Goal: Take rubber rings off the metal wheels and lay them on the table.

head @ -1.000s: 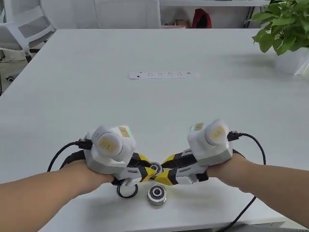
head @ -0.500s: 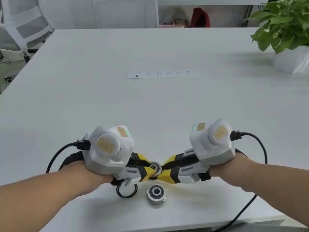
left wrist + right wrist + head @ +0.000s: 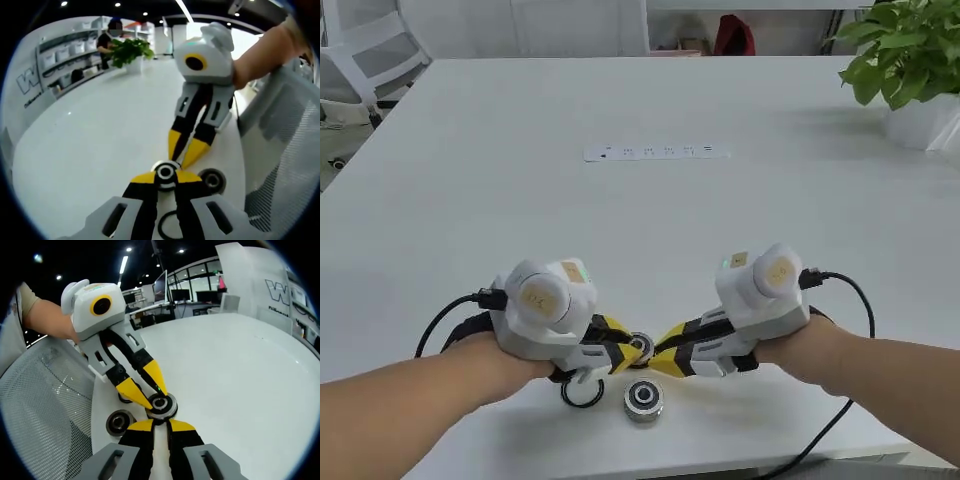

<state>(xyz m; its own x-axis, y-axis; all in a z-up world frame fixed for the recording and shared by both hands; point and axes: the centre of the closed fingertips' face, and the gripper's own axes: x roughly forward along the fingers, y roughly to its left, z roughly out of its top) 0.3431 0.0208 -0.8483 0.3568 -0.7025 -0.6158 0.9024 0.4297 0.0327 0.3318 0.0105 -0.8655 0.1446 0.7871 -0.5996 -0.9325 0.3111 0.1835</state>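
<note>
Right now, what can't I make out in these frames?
Held wheel rim: head view, left gripper and right gripper tips cover it.
Whether the right gripper grips anything: right gripper view, its tips meet under the wheel.
Loose ring: head view, far edge under the left gripper.
Power strip sockets: head view, too small.

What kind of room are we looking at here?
Likely an office or meeting room: a large white table with a power strip, a potted plant and an office chair alongside.
</note>
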